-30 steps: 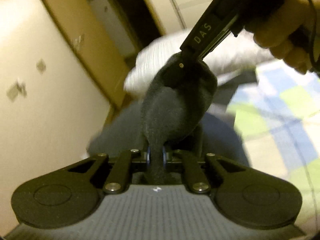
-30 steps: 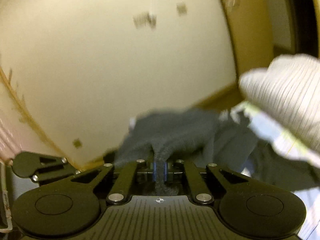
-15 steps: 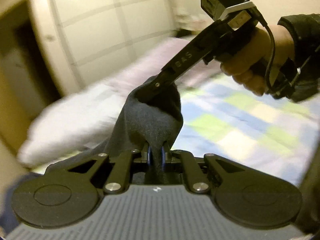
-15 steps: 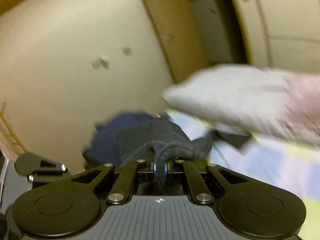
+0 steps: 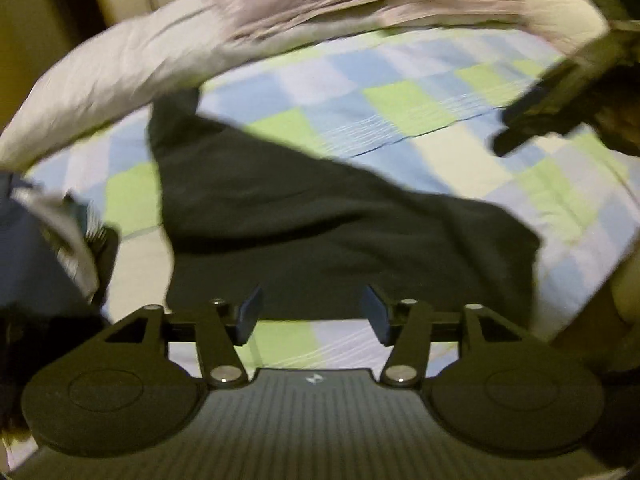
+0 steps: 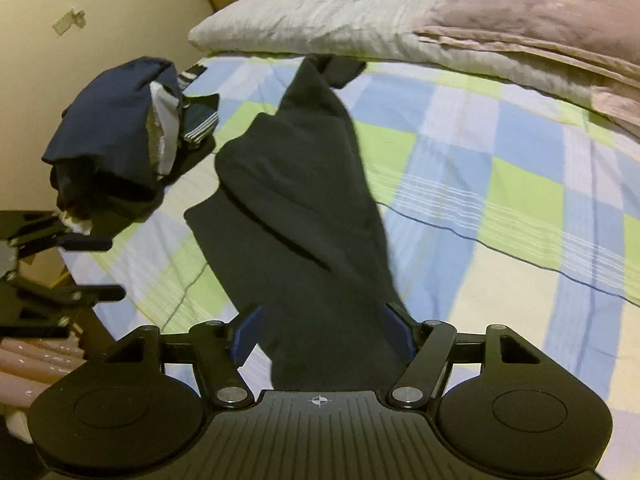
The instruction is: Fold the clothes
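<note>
Both tools have just been opening. The left tool (image 5: 312, 316) stands wide with nothing between its pads; only bedsheet shows in the gap. The right tool (image 6: 322, 334) is also wide: the dark garment's near end lies in the gap, but the pads are not pressing on it, so it is released.

The dark garment (image 6: 304, 200) lies on the bed (image 6: 500, 200), spread but rumpled. In the right wrist view its long axis runs from the right tool away toward the pillow (image 6: 320, 12), with the narrow far end reaching the pillow's edge. In the left wrist view it lies broadside, just ahead of the pads, with its near hem closest.

My read is that the right tool is nearer, sitting right at the garment's near end. The left tool faces a long edge, apart from the cloth. The next fold likely means regrasping the near corners and carrying them along the long axis.

A pile of dark blue clothes (image 6: 116, 120) sits near the garment's left side, not touching as far as I can tell. A pink blanket (image 6: 540, 28) lies at the far right, clear of the garment. The far end bunched against the pillow could snag a clean fold.
</note>
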`<state>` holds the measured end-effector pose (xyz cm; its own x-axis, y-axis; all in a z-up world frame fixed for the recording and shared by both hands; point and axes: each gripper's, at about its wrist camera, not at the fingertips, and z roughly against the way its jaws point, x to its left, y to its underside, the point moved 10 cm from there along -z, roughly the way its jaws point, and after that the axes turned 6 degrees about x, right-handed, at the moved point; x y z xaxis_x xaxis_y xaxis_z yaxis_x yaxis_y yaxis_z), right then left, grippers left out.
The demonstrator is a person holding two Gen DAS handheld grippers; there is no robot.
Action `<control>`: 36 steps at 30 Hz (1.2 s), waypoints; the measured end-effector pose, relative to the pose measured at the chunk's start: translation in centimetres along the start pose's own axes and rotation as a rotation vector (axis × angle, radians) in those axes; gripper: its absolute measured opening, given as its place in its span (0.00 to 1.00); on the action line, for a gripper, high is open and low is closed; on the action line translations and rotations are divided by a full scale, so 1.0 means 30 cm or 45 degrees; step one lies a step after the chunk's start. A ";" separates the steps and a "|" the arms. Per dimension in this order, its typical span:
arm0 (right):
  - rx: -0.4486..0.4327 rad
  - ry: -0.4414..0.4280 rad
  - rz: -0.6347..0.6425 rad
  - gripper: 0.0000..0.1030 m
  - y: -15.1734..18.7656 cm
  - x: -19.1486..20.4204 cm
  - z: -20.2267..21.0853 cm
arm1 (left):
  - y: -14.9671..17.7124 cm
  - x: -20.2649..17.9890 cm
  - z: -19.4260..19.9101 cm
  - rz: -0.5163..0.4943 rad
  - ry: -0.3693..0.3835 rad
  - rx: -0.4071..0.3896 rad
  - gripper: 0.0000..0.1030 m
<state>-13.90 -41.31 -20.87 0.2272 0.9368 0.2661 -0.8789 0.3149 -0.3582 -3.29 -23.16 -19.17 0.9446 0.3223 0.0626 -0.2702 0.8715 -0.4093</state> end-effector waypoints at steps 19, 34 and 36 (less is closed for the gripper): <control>0.207 0.141 0.380 0.66 -0.165 0.276 -0.638 | 0.086 0.641 -0.581 0.298 0.080 0.223 0.66; -0.065 0.153 0.900 0.03 -0.250 0.647 -1.026 | 0.097 0.669 -0.334 0.096 -0.023 0.067 0.76; -0.115 0.146 0.772 0.03 -0.311 0.585 -0.879 | 0.027 0.636 -0.335 0.014 -0.018 0.013 0.77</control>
<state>9.34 -23.78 -36.47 -0.2532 0.9617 -0.1048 -0.8277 -0.2714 -0.4912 16.38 -20.02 -27.45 0.9389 0.3368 0.0710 -0.2823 0.8716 -0.4008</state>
